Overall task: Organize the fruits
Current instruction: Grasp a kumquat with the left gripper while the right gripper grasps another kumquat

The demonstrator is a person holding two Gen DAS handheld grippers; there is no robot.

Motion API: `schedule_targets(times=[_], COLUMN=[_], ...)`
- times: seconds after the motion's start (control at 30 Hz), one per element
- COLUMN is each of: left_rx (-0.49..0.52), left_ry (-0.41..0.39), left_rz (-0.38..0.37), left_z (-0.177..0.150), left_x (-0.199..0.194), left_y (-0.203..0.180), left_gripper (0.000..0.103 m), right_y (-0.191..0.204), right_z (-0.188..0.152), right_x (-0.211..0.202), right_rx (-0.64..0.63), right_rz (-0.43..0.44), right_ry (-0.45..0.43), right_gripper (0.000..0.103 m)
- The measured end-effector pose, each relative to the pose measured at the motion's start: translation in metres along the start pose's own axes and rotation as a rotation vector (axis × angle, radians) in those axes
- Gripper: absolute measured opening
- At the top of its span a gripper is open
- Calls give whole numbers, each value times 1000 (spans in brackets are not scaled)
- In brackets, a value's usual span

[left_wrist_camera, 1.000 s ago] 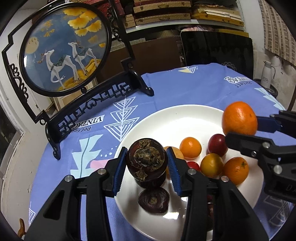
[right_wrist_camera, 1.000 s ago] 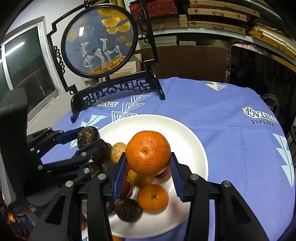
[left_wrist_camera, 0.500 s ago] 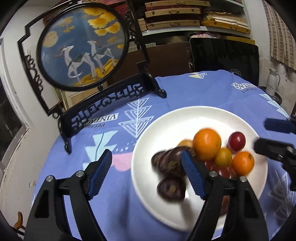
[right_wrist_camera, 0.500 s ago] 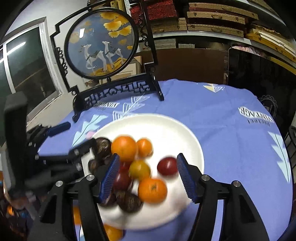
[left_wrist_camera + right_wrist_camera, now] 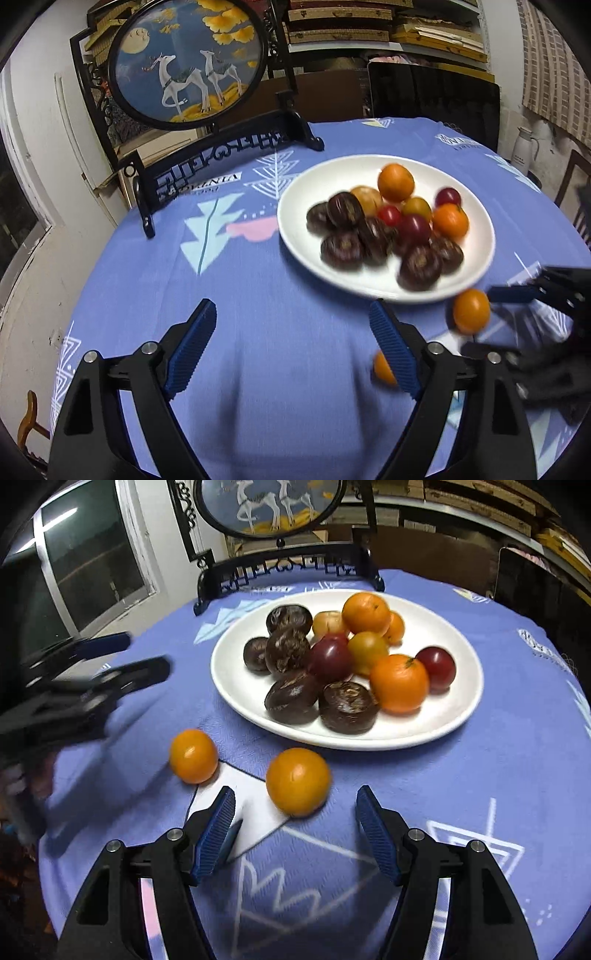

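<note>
Because most of the fruit is already heaped on the white plate [image 5: 461, 716], only 2 orange fruits are left on the blue tablecloth [image 5: 498, 775]. The nearer orange [image 5: 297, 781] lies just ahead of the right gripper [image 5: 295, 829], roughly centred between its jaws, which are apart with nothing touched and are closing. The smaller orange [image 5: 193, 755] sits beyond the left jaw tip. The left gripper [image 5: 291, 345] is held over bare cloth, empty, its jaws widening, with the plate ahead of its right jaw, presumably freed for the next pick.
</note>
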State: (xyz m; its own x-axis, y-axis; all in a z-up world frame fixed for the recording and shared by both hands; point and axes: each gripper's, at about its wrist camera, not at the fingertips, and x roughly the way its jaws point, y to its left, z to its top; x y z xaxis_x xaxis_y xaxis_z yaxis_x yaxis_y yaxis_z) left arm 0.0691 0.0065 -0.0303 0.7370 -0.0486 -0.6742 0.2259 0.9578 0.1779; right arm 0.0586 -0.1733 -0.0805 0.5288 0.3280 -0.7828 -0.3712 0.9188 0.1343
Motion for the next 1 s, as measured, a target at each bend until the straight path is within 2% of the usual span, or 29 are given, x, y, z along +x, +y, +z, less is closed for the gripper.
schedule_targets(times=[0.03,0.07,0.23,0.43,0.57,0.73,0.9,1.0], left_rx=[5,12,65,94,63,69,101,109], left_ry=[4,9,46,91,164,137,67,36], left_rz=[-5,-11,-68,-123,-182,-140,-65,-49], left_z=[-3,-6,-17,-19,-21,-23,-22,-20], left_x=[-2,-3,2,24,41,26,0,-14], left_y=[-1,-2,-22,-51,-53,-51,-55,-59], left_gripper=[83,83,83,80,43,43,43,43], right_y=[3,5,4,-8,-9,-7,6,17], right_z=[1,0,-12,-23,-28,-33,-36,-40], right_x=[3,4,-18,-28,-31,-35,-44,-54], right_rx=[-13,-25,-21,12,20,18,-4,-27], right_rz=[-6,-12,-3,-10,-5,9,23,39], right_ry=[4,5,-32,-28,-35,-40,-58,-71], right_gripper=[38,37,36,36,36,36,36,36])
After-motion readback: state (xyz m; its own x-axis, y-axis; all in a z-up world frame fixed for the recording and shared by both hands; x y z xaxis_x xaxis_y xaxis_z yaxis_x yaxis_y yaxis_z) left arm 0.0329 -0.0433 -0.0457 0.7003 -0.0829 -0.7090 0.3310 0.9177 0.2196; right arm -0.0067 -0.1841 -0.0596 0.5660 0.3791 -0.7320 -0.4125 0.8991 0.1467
